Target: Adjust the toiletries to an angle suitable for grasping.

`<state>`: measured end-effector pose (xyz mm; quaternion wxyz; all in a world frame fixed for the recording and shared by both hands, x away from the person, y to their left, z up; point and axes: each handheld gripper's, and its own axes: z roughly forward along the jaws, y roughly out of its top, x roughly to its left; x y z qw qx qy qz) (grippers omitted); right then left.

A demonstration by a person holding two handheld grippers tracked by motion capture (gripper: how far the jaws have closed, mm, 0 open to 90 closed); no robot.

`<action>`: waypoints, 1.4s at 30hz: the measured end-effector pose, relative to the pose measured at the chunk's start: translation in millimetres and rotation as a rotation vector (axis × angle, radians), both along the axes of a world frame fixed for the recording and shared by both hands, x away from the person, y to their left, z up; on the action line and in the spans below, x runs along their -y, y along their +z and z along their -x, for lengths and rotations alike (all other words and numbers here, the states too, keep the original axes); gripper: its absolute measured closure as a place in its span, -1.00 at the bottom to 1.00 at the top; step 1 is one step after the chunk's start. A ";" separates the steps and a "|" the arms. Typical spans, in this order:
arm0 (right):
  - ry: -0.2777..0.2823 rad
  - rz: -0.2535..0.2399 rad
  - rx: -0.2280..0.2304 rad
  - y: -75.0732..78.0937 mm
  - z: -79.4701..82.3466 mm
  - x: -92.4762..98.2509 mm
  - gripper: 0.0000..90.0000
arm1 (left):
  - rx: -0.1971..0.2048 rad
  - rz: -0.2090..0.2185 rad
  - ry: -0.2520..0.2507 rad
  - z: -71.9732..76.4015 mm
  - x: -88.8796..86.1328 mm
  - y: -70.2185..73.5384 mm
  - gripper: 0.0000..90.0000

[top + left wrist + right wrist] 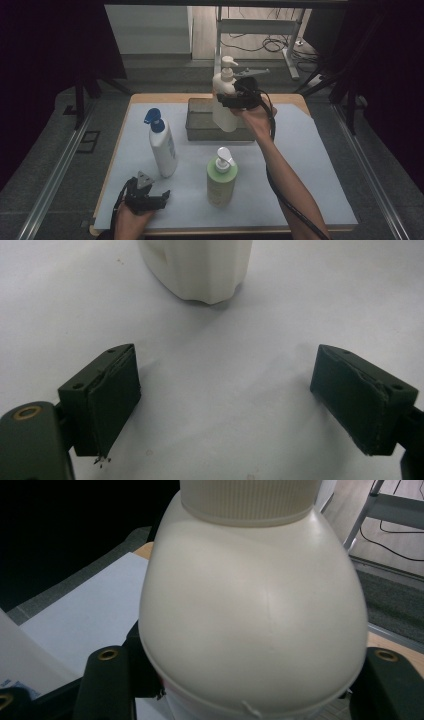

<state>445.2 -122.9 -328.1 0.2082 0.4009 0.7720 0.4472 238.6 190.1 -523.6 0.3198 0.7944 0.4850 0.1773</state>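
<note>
My right gripper (234, 100) is shut on the shoulder of a cream pump bottle (223, 107), which stands upright over a grey mesh basket (200, 134) at the back of the table. In the right gripper view the cream bottle (250, 620) bulges between the jaws of the right gripper (245, 692). Whether its base touches the basket floor I cannot tell. My left gripper (150, 189) lies near the front left corner, open with nothing in it. In the left gripper view the left gripper (225, 395) has only white mat between its pads, and the base of a white bottle (200, 270) stands just beyond.
A white bottle with a blue pump (163, 145) stands left of centre, close behind the left gripper. A green pump bottle (221, 180) stands at the front middle. The white mat (310, 165) covers the wooden table (150, 96). Metal rails run along both sides.
</note>
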 end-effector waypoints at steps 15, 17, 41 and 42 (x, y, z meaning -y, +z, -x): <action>-0.012 -0.003 0.010 -7.7 -20.9 -20.6 -0.17 | 0.000 0.001 0.000 0.0 0.0 0.0 -0.73; -0.015 -0.003 0.009 -9.6 -23.8 -22.7 -0.17 | 0.000 0.001 0.000 0.0 0.0 0.0 -0.73; -0.021 0.021 -0.006 -38.7 -38.5 -37.5 -0.17 | -0.001 0.000 0.004 0.2 0.1 0.0 -0.73; -0.021 0.020 -0.008 -39.7 -38.4 -37.5 -0.17 | -0.001 0.000 0.004 0.2 0.1 0.1 -0.73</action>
